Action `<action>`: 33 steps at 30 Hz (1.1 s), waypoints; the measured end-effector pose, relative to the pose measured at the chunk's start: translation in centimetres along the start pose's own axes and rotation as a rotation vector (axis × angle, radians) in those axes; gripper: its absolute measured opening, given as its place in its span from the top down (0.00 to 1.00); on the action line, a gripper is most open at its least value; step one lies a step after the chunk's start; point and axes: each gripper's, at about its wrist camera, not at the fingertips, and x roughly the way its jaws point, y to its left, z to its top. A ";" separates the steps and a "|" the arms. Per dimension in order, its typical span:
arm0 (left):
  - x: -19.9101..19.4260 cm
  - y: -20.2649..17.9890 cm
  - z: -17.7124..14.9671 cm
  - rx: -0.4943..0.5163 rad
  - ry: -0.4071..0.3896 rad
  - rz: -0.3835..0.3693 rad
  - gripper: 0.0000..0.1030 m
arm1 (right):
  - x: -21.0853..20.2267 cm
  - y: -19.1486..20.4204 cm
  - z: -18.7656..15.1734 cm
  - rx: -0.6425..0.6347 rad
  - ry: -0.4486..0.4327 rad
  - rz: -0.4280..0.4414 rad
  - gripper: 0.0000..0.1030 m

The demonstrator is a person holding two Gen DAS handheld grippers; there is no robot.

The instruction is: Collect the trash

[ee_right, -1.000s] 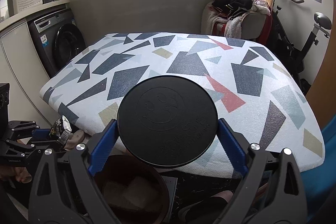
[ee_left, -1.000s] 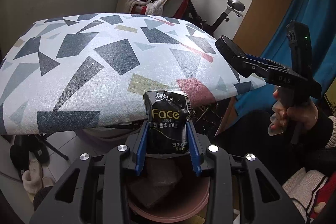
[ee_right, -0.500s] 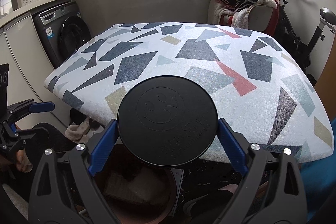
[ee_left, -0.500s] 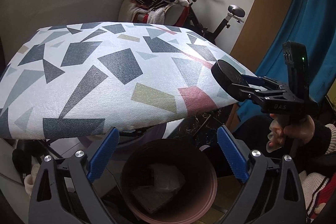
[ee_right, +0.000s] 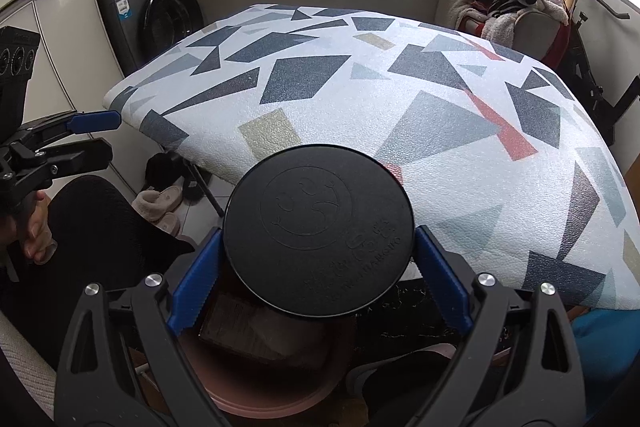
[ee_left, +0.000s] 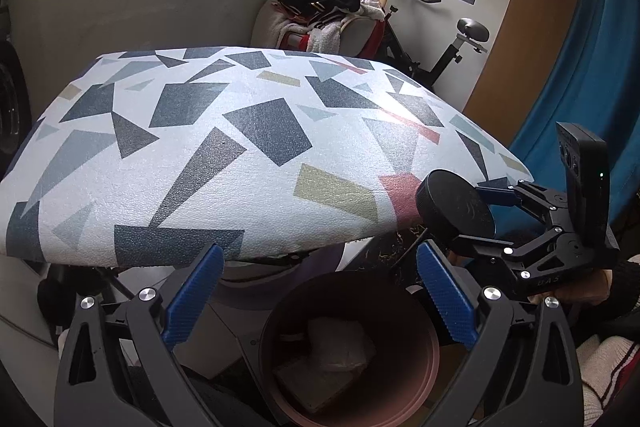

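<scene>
1. Left wrist view, at the left side: the left gripper (ee_left: 316,295) has its blue ribbed jaws spread wide and they grasp nothing. It hangs just above the round brown-pink plastic trash bin (ee_left: 430,359), probably because this is the place for dropping.
2. In the middle, inside the bin, the trash lies at the bottom: a pale crumpled paper packet (ee_left: 340,351) and a dark item beside it, which I cannot identify.
3. Above the bin stands the table with white cloth of grey, blue and red geometric shapes (ee_left: 248,155); its front edge overhangs the bin, and no trash is visible on it.
4. At the right, the right gripper (ee_right: 316,267) clenches the round black plastic lid with a smiling face (ee_right: 318,231) by its rim. The lid is held flat just over the bin, I judge to keep the opening free.
5. I judge the next move is to close the bin with the lid.
</scene>
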 end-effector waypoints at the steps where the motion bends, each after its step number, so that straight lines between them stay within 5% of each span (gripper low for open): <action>1: 0.2 -0.1 0.0 0.001 0.006 0.003 0.07 | 0.1 0.1 -0.1 -0.006 0.004 0.001 0.11; 15: 1.0 1.9 -0.2 -0.103 0.032 0.006 0.07 | 1.6 2.2 -0.9 -0.115 0.071 -0.024 0.06; 33: 1.0 1.9 -0.2 -0.099 0.031 0.023 0.06 | 1.5 1.0 -0.9 -0.057 0.065 -0.057 0.06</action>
